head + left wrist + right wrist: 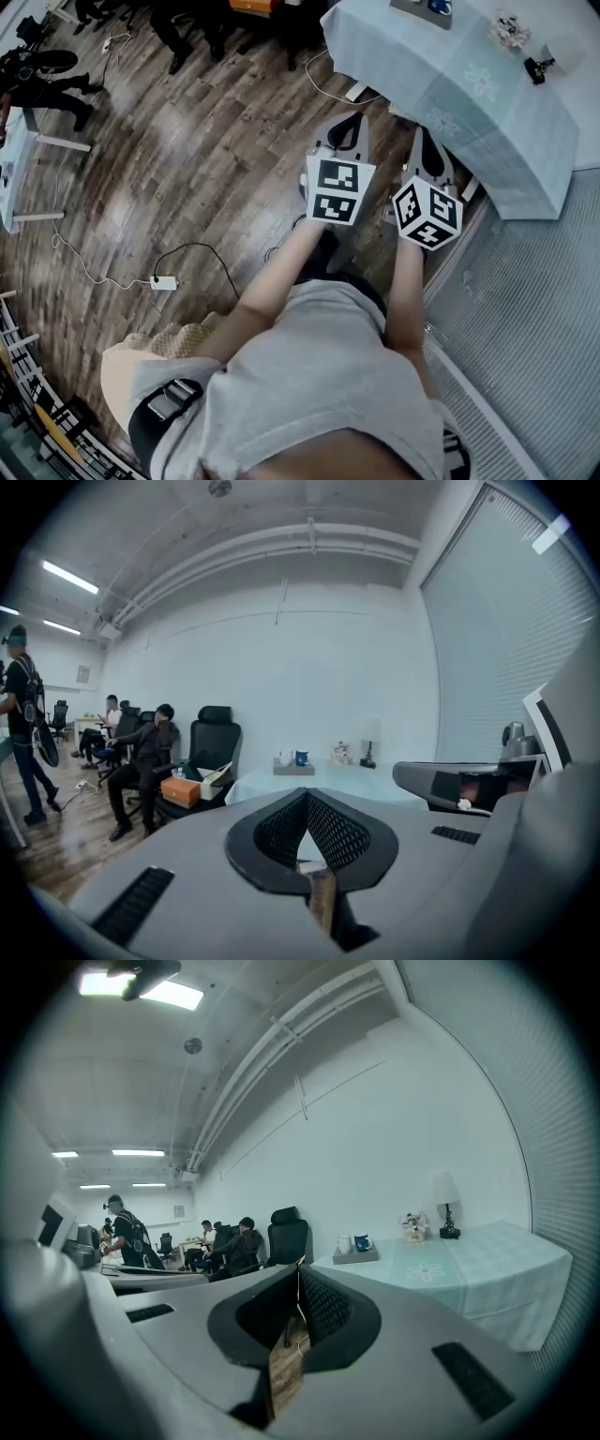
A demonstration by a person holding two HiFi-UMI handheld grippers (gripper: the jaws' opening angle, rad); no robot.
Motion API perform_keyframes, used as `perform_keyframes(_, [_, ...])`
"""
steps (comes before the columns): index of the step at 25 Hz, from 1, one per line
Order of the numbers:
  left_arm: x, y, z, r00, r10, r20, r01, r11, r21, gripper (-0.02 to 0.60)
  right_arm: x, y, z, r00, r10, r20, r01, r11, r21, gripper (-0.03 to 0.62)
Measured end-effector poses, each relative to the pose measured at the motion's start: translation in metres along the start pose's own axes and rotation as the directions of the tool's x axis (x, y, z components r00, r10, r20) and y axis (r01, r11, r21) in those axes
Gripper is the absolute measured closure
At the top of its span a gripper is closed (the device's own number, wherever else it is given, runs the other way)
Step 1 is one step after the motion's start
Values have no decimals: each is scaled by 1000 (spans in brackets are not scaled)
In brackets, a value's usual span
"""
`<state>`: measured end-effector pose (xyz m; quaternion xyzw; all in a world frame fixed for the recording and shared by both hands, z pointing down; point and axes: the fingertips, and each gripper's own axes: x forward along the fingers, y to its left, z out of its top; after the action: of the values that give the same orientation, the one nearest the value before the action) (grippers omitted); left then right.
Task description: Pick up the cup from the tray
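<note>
**Reader:** Where is the cup, and where are you?

**Me:** I stand on a wooden floor; a table under a pale cloth lies ahead and to my right; at its far end sits a tray with a white cup and a blue cup upright, side by side; I cannot tell which one the task means; both are well apart from my grippers.

**Reader:** What do the grippers hold?

**Me:** Nothing; my left gripper has its jaws closed together on air; my right gripper is the same, tips meeting; both point roughly level toward the table.

**Reader:** Which one is better placed?

**Me:** In the head view the right gripper sits closer to the table's edge, so I judge it the nearer; from it the tray lies ahead and a little to the right; from the left gripper it lies almost straight over the jaw tips; past the tray stand flowers and a lamp; I judge the jaws must open before either cup can be taken.
</note>
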<state>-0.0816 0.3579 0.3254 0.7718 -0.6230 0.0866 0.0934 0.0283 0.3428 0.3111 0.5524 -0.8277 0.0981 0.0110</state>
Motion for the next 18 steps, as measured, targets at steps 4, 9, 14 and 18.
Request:
perform_keyframes(4, [36,18,9,1000,-16,-3,16,1000,2,577,38,-5,3,1000,-10,-6,10,1000,26,586])
perform_keyframes(9, [66,35,4,999,-16,-31,16,1000,-11,577,65,-15,-6,999,-39,-38,39,999,-3,586])
perform_keyframes(14, [102,44,2,999,-5,-53,3,1000,-29,577,97,-31,-11,997,-36,-62,36,999,10,586])
perform_keyframes(18, [138,44,6,998,7,-60,-9,1000,-26,577,129,-53,-9,997,-23,-68,25,999,24,586])
